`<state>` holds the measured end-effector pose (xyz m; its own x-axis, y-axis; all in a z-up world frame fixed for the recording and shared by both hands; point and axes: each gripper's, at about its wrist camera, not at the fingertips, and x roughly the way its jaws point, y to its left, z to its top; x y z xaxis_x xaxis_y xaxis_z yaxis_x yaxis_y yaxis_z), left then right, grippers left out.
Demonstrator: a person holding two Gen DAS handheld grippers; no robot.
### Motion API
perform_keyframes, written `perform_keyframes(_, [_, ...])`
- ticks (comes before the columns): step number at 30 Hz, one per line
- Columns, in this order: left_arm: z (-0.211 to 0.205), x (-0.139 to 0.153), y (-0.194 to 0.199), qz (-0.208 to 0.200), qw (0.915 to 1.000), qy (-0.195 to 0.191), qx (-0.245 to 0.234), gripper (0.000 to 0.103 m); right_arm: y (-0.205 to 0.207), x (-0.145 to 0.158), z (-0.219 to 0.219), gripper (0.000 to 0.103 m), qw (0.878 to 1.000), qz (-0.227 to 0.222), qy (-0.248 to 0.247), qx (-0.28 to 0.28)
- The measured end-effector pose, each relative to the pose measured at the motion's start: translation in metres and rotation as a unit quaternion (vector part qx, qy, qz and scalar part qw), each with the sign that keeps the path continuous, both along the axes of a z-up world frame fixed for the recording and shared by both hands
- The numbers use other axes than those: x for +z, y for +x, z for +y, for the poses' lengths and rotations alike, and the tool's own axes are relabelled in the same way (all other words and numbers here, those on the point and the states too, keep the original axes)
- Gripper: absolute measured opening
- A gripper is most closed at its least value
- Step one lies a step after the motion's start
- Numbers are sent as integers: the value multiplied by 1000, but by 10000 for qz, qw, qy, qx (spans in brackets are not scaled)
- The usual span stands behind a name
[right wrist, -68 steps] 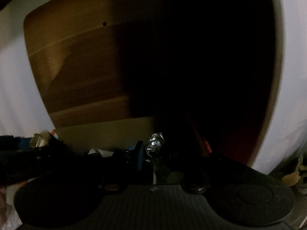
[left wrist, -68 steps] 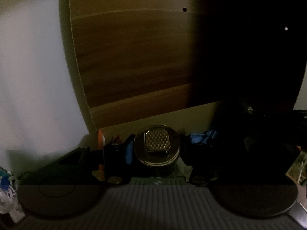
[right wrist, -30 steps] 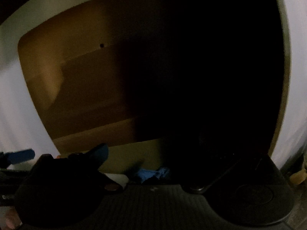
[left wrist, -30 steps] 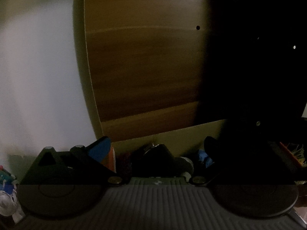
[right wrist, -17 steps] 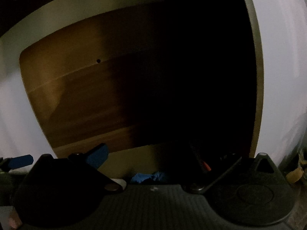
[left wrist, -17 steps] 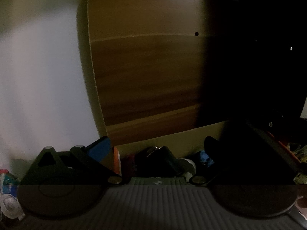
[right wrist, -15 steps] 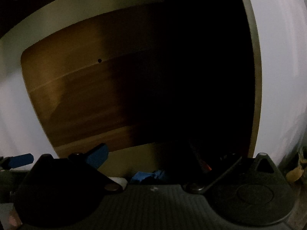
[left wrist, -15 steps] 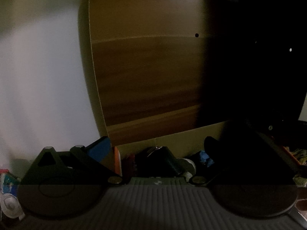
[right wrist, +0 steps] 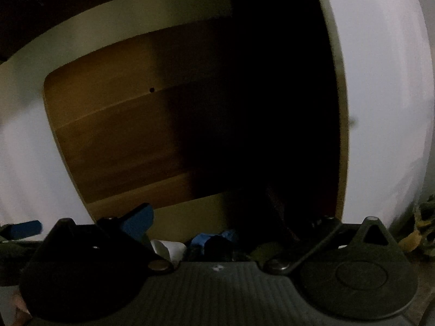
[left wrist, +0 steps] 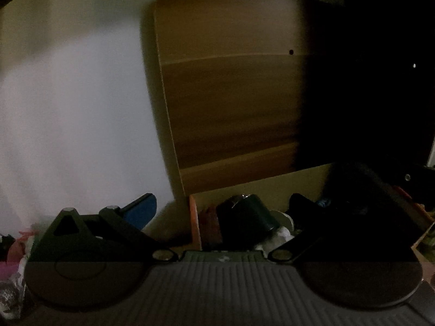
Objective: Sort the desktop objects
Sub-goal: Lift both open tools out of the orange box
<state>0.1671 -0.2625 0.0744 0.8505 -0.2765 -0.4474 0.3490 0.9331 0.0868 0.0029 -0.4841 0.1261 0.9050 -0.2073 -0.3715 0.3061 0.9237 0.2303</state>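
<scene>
The light is very dim. My left gripper stands open over an open cardboard box; its blue-padded left finger is outside the box's orange edge. In the box lie a dark cylinder, a pale round piece and something blue. My right gripper is open too, with nothing between its fingers. Below it the same box shows a blue lump, a white piece and a dark round object. The left gripper's blue pad shows at far left.
A wooden board leans upright behind the box against a white wall. Its right half is in deep shadow. Loose clutter lies at the left edge and at the far right.
Both grippers went from shut to open: the left let go of a round metal-topped object, the right of a shiny crumpled piece. Both have since drawn back from the box.
</scene>
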Motion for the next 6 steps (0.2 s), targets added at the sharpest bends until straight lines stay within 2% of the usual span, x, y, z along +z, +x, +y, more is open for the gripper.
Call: perform_keyframes(6, [4,4,-8,-103,9998,-119,-85,103,-12,3,5,103,9999,31,-103,-82])
